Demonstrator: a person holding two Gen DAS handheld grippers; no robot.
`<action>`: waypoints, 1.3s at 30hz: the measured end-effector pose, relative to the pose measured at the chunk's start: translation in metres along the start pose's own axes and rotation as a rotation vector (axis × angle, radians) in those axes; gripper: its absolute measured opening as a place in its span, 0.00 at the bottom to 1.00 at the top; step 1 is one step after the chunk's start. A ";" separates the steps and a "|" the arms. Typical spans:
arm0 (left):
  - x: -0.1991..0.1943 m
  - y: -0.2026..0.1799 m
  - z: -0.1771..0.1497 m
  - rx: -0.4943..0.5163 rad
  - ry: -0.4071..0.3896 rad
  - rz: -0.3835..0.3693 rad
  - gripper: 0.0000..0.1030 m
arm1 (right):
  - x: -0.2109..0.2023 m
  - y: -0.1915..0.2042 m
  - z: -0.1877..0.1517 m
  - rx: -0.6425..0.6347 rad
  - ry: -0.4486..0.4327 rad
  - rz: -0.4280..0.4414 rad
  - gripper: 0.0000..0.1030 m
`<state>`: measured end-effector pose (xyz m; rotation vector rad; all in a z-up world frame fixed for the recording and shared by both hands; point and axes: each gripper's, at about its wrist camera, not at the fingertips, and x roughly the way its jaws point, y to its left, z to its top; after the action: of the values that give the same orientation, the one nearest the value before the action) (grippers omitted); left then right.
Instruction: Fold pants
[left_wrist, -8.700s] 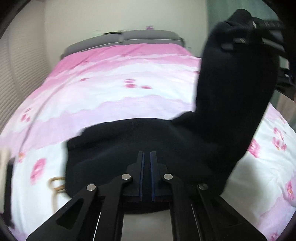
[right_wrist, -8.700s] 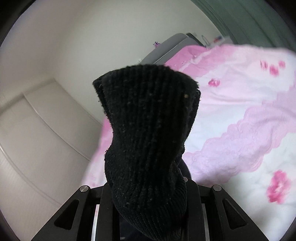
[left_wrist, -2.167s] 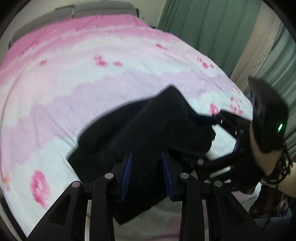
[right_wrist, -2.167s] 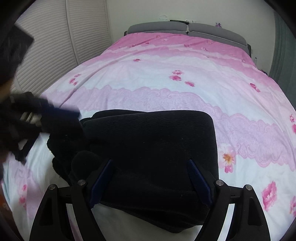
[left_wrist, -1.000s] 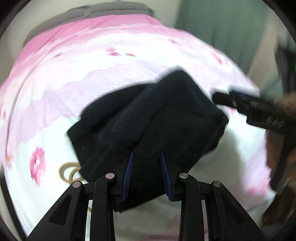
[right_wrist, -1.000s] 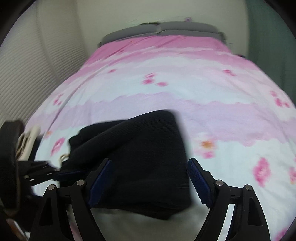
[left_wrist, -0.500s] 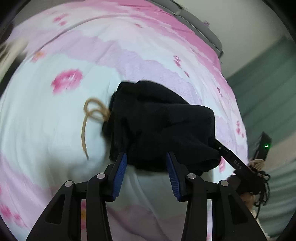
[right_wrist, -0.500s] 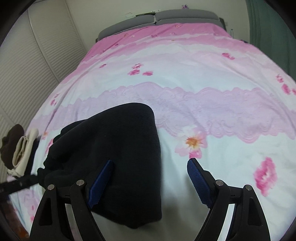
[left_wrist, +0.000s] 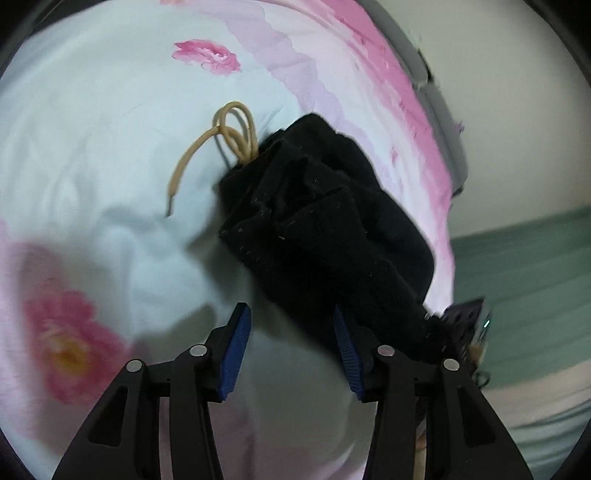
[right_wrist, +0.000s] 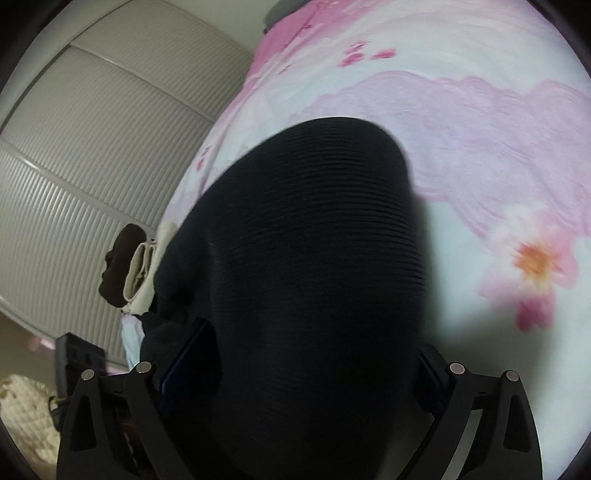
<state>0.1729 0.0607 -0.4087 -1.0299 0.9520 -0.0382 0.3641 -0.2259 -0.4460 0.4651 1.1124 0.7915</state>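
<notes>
Plainly black pants (left_wrist: 325, 221) bundled on floral bedspread (left_wrist: 92, 147), no legible writing

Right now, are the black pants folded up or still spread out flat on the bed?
Folded, roughly. The black pants sit as a compact layered bundle on the floral bedspread, overlapping edges visible, tan drawstring sticking out one end.

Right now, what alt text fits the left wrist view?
Folded black pants lie bunched on a pink floral bedspread, with a tan drawstring looping out of one end. The left tongs sit open at the bundle's near edge, blue pads apart, gripping nothing.
</notes>
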 end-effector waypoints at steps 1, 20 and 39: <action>0.004 0.001 0.000 -0.017 -0.010 -0.015 0.53 | 0.002 0.000 0.001 0.007 0.000 0.010 0.95; 0.044 0.021 -0.016 -0.357 -0.079 -0.334 0.68 | -0.003 -0.018 -0.003 0.120 -0.034 0.068 0.68; 0.059 0.033 -0.004 -0.337 -0.236 -0.497 1.00 | -0.010 -0.012 -0.010 0.106 -0.071 0.016 0.68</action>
<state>0.1939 0.0503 -0.4726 -1.5292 0.4783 -0.1690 0.3563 -0.2416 -0.4521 0.5877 1.0892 0.7264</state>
